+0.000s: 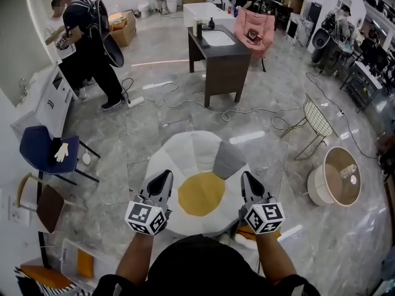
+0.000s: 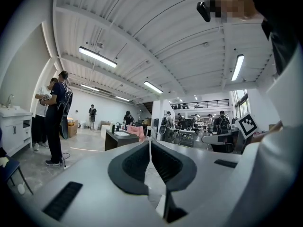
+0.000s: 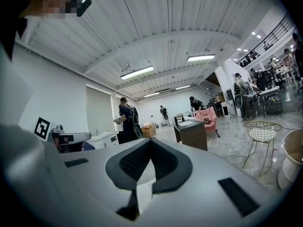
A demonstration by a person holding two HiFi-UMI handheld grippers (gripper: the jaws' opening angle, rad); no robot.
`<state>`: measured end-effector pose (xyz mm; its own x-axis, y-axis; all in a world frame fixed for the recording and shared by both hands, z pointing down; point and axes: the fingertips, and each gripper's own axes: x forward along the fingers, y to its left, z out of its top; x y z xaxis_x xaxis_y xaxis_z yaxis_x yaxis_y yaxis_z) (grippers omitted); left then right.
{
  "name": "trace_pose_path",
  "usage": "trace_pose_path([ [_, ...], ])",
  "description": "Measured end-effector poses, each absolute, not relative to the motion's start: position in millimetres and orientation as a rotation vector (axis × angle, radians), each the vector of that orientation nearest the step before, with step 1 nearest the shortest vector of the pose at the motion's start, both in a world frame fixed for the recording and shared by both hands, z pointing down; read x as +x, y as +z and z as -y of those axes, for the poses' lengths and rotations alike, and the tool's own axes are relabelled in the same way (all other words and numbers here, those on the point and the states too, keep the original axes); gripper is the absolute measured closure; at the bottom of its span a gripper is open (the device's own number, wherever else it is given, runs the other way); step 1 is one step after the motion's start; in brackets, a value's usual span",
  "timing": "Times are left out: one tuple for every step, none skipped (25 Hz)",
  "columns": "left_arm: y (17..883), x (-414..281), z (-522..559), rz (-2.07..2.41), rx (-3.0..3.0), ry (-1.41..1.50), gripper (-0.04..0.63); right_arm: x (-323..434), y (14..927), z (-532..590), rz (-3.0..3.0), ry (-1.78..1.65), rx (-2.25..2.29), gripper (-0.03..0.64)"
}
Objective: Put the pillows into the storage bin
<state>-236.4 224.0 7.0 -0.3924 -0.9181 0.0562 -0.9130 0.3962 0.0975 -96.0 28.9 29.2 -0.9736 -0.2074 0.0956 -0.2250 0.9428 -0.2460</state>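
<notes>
**An open hall, part workshop, part staged home**

We stand in a large open hall rather than a real house. Above us a ribbed white ceiling (image 2: 142,32) carries strip lights (image 2: 98,56). A railed mezzanine (image 2: 204,103) overlooks desks where people (image 2: 221,122) gather. Loose cables (image 1: 247,110) trail across the polished stone floor (image 1: 271,79) between scattered household pieces: a dark sink counter (image 1: 225,66), a pink armchair (image 1: 254,29), a wire chair (image 1: 318,119) and a white vanity (image 1: 49,103). Cardboard boxes (image 1: 125,29) sit near the far wall.
</notes>
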Motion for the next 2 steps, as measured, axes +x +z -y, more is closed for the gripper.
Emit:
trace_pose_path([
  [7.6, -235.8, -222.8, 2.536, 1.673, -0.079, 0.568, -96.6, 28.1, -29.0, 3.030, 0.397, 0.336, 0.589],
  [8.1, -235.2, -221.6, 2.532, 1.674, -0.081, 0.568, -97.2, 26.9, -29.1, 3.030, 0.397, 0.334, 0.589],
])
